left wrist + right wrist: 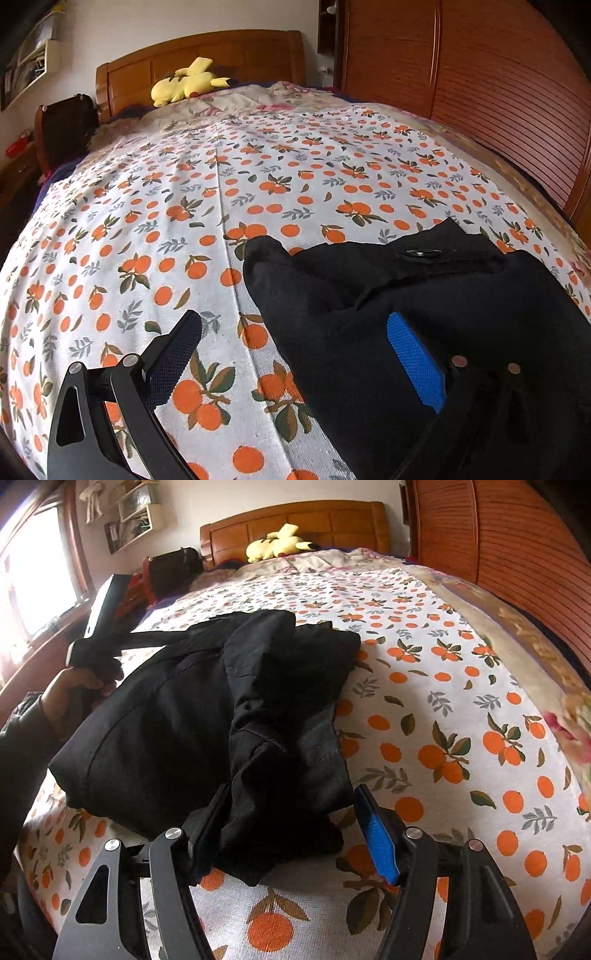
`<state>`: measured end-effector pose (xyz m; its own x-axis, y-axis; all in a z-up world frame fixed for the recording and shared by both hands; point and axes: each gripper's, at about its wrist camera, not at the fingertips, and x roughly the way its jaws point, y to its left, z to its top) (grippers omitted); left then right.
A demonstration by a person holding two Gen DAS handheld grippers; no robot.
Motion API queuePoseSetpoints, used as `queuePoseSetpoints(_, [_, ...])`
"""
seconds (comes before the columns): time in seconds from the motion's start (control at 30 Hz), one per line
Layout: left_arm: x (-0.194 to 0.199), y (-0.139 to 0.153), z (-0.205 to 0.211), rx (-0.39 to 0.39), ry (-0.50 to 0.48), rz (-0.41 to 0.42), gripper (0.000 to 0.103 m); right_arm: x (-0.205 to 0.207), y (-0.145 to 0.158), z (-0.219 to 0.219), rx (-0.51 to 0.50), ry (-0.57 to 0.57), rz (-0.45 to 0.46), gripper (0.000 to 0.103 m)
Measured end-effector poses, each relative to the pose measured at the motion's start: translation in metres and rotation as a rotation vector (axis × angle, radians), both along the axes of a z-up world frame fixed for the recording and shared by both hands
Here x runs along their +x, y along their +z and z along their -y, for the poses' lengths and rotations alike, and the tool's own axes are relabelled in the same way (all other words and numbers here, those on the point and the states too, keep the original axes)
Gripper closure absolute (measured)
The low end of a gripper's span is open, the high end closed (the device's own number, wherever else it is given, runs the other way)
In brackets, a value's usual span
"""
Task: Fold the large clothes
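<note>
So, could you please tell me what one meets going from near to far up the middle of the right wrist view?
Right gripper → black garment → orange-print sheet → floral quilt → yellow plush → headboard.

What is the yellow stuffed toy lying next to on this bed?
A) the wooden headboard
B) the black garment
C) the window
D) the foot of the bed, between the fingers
A: the yellow stuffed toy lies at the far end of the bed, right in front of the wooden headboard, far from the black garment near the camera.
</note>
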<state>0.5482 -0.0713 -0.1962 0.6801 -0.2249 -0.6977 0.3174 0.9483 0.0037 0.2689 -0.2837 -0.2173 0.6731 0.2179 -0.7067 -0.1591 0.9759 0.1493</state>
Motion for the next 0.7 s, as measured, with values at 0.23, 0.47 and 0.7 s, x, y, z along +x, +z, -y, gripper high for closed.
queuePoseSetpoints(0.23, [0.001,-0.011,0.004,0.006,-0.006,-0.011,0.003,0.007,-0.003,0.001,0.038,0.024,-0.032,0.042])
queuePoseSetpoints(0.47, [-0.002,-0.016,0.016,-0.051,-0.062,-0.091,0.05,0.007,0.001,-0.008,0.064,0.076,-0.018,0.079])
queuePoseSetpoints(0.7, [-0.017,0.005,0.042,0.079,-0.022,-0.056,0.085,-0.002,0.021,0.004,0.094,0.086,0.072,0.091])
